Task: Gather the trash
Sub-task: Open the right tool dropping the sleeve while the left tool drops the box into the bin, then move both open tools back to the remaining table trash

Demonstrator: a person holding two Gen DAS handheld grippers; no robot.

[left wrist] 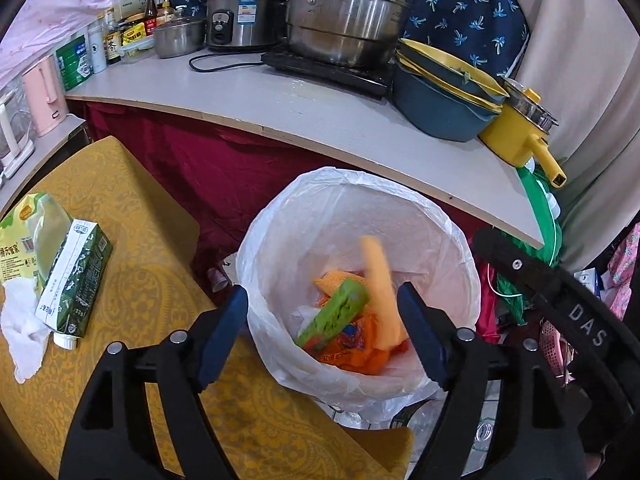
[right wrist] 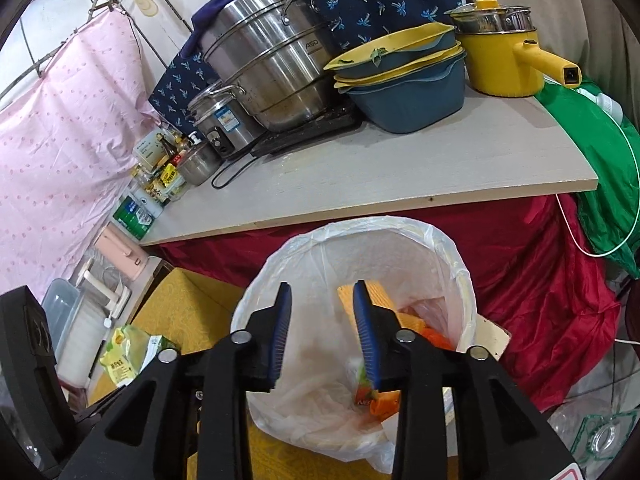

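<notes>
A bin lined with a white plastic bag [left wrist: 452, 232] stands below both grippers. In it lie a green carton [left wrist: 336, 308] and orange wrappers [left wrist: 352, 344]. A pale orange flat piece [left wrist: 380, 292], blurred, stands upright among them, free of any finger. My left gripper [left wrist: 322, 290] hangs open over the bin with nothing between its blue pads. My right gripper [right wrist: 321, 283] is open too, over the same bag [right wrist: 448, 248]; the orange piece [right wrist: 380, 292] shows just past its right finger. On the yellow cloth lie a green carton [left wrist: 76, 280], a yellow-green packet [left wrist: 28, 236] and a white tissue [left wrist: 20, 328].
A grey counter [left wrist: 280, 108] juts out above the bin, carrying steel pots [left wrist: 344, 20], stacked blue and yellow basins [left wrist: 444, 96] and a yellow pan [left wrist: 516, 132]. Red cloth [right wrist: 540, 280] hangs below it. The other gripper's black body [left wrist: 560, 312] is close on the right.
</notes>
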